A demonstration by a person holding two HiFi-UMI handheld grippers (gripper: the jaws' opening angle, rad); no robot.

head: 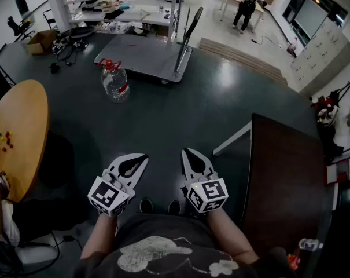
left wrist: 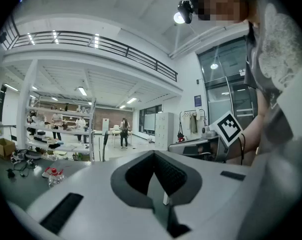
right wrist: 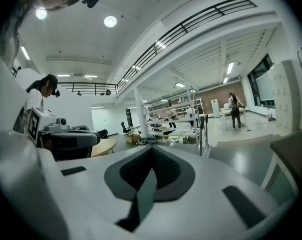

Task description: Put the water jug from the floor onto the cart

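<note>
Progress on the task is nil so far. Close in at the person's waist, the left hand-held gripper and the right hand-held gripper sit side by side. Both have their jaws together with nothing between them, and both point out roughly level across the floor. Everything is left to do: walk up, open a gripper, take the jug, lift it and set it on the deck.

Just ahead the dark floor is bare, a broad lane straight to the work. Its sides are hemmed in. A round wooden counter bulges in from the left. A dark rectangular counter juts in from the right, and its near corner is the edge to mind (a wide swing of the right arm would likely meet it first).

Further on, the water jug stands upright on the floor, red-capped, just beside the near left corner of the cart; whether they touch cannot be told. The cart's flat deck is bare and low, so the lift looks short. Its handle rises at the right end, well apart from the jug, leaving the near edge open. Beyond lie cables, a cardboard box and shelving.
</note>
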